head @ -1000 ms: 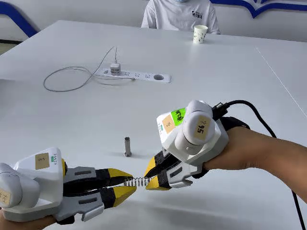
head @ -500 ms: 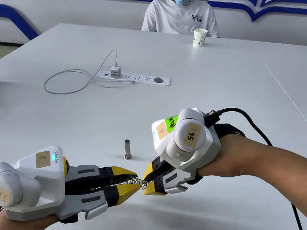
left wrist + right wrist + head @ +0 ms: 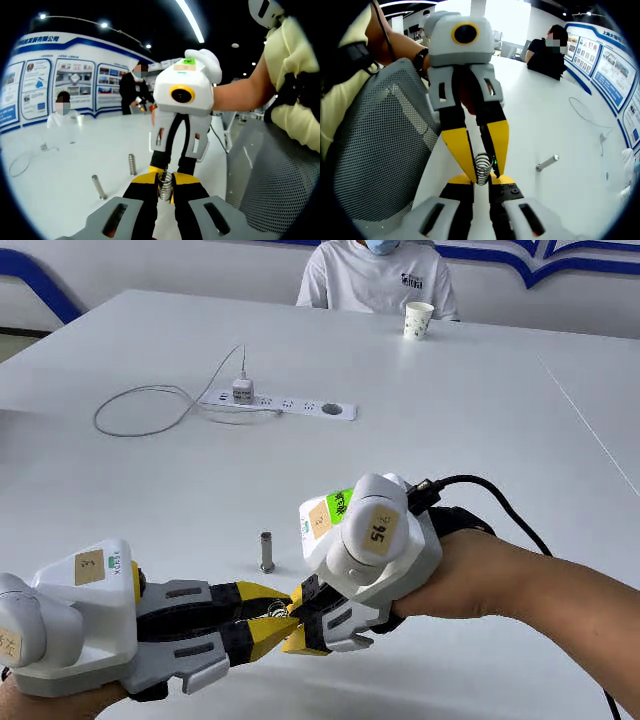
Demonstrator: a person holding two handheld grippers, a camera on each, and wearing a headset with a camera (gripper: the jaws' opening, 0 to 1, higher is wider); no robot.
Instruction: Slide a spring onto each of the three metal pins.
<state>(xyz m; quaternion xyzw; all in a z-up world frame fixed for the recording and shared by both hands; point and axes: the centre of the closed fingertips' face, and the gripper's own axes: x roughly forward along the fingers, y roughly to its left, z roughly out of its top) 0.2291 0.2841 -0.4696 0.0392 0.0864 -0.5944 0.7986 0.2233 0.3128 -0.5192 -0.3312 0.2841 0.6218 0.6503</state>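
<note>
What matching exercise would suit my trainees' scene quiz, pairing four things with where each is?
1 spring
2 metal pin
3 paper cup
4 power strip

A far edge of the table
B held between left gripper and right gripper
C mid-table, charger plugged in
D standing upright near the grippers

Pairs: 1-B, 2-D, 3-A, 4-C

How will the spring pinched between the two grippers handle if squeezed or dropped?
Probably compliant: the spring is an open thin-wire coil, so end pressure between the left gripper and right gripper would likely shorten or bow it. Likely very light, given the wire's thinness. If it slips free it may hop and roll on the smooth table.
</note>
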